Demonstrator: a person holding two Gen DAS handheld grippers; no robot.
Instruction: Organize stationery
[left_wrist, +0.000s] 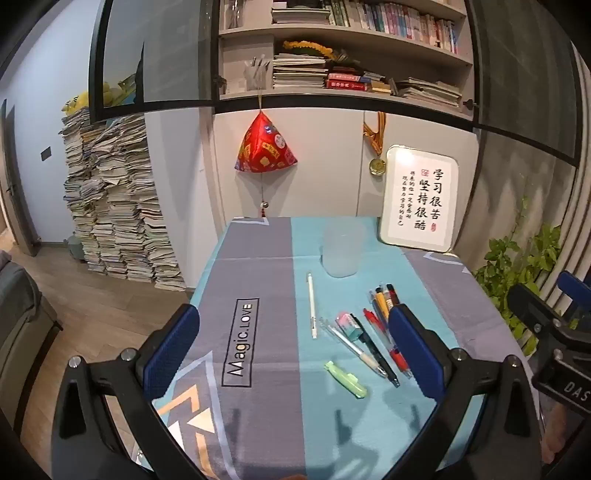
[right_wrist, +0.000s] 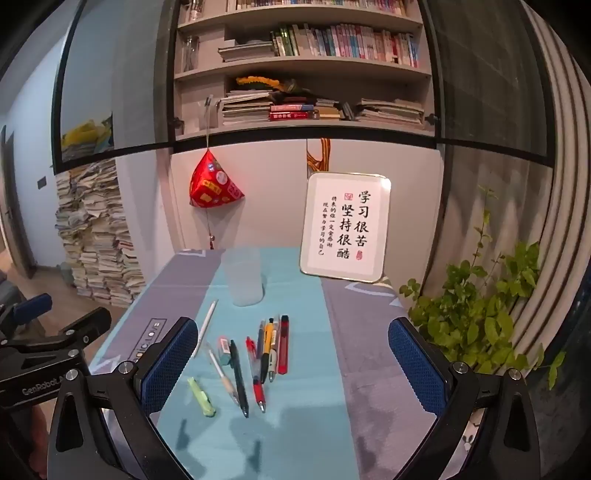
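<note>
Several pens lie loose on the blue and grey tablecloth (left_wrist: 258, 258): a white pen (left_wrist: 312, 306), a green highlighter (left_wrist: 345, 379), a black pen (left_wrist: 375, 349), a red pen (left_wrist: 388, 339) and a pink-and-teal eraser (left_wrist: 350, 325). A frosted plastic cup (left_wrist: 341, 249) stands upright behind them. In the right wrist view I see the cup (right_wrist: 243, 277), white pen (right_wrist: 204, 328), highlighter (right_wrist: 201, 397), black pen (right_wrist: 239, 376), red pen (right_wrist: 256, 376) and a red utility knife (right_wrist: 283, 343). My left gripper (left_wrist: 295, 350) and right gripper (right_wrist: 295, 365) are both open and empty, above the table's near edge.
A framed calligraphy sign (right_wrist: 345, 227) leans at the back right of the table. A green plant (right_wrist: 480, 314) stands to the right. A red hanging ornament (left_wrist: 264, 146) and bookshelves are behind. A tall stack of books (left_wrist: 114, 206) stands on the floor to the left.
</note>
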